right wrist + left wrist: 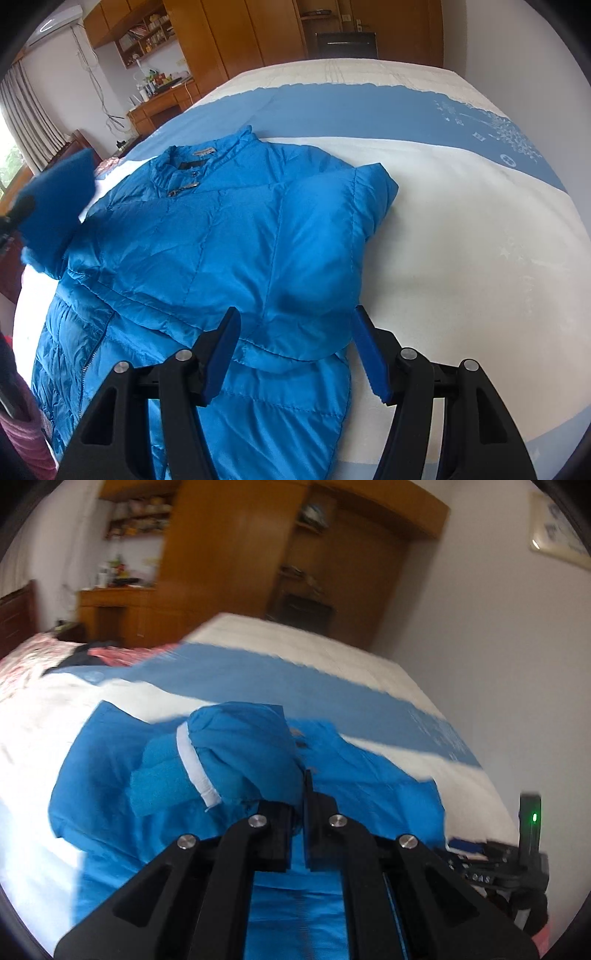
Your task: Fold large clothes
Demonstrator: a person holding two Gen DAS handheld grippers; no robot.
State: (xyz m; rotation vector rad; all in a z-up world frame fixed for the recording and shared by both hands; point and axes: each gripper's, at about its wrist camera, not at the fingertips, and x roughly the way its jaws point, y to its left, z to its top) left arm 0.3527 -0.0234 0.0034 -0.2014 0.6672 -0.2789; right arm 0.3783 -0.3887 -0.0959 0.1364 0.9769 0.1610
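Observation:
A bright blue padded jacket (pixel 207 251) lies front up on the bed, collar toward the far side, zip running down its left part. Its right sleeve is folded across the chest. My right gripper (pixel 295 350) is open and empty, hovering over the jacket's lower middle. My left gripper (pixel 297 834) is shut on the jacket's other sleeve cuff (pixel 240 753), which has a white inner band, and holds it lifted above the jacket (pixel 110 782). That lifted sleeve and gripper show at the left edge of the right wrist view (pixel 59 192).
The bed (pixel 461 240) has a white cover with a wide blue band (pixel 369 107) across its far part. Pink patterned bedding (pixel 26 664) lies at the far left. A wooden wardrobe (pixel 258 554) and desk (pixel 162 103) stand beyond the bed.

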